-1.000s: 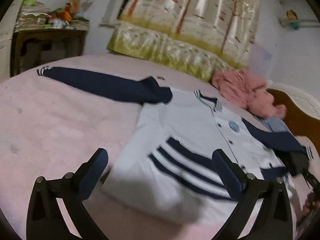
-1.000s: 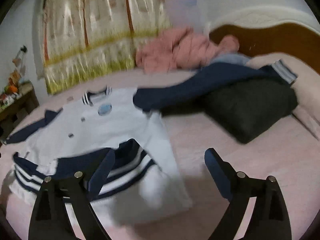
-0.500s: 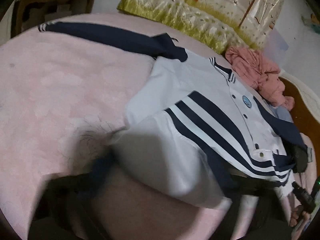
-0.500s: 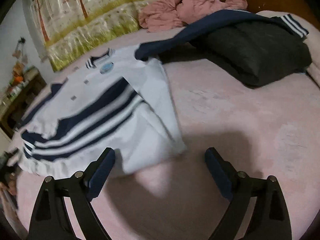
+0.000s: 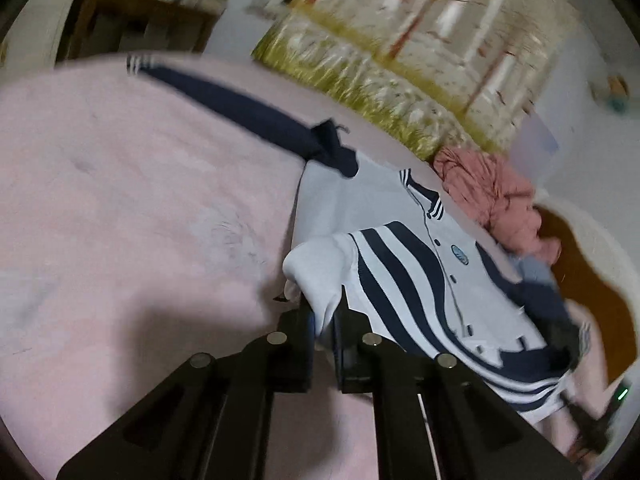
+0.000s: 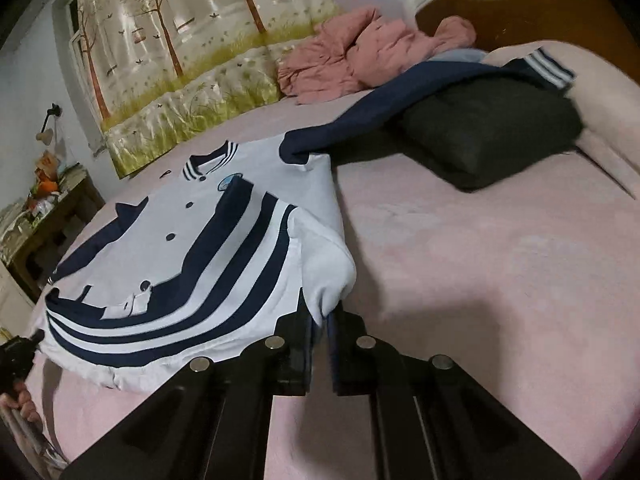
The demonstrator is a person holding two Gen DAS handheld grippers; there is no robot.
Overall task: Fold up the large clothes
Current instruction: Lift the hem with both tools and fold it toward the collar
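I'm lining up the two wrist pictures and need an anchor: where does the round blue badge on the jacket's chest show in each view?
Left wrist view: the round blue badge sits right of centre, beside the button line, above the navy stripes.
Right wrist view: the badge is upper left of centre, just below the striped collar, partly covered by the folded-up hem.
Shared landmark: the pink crumpled garment near the headboard.

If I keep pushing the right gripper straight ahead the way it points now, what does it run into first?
The right gripper is already shut on the white jacket hem corner, so it would meet the jacket's folded-up body first. Beyond that lies the jacket's flat front on the pink bedspread; depth is unclear.
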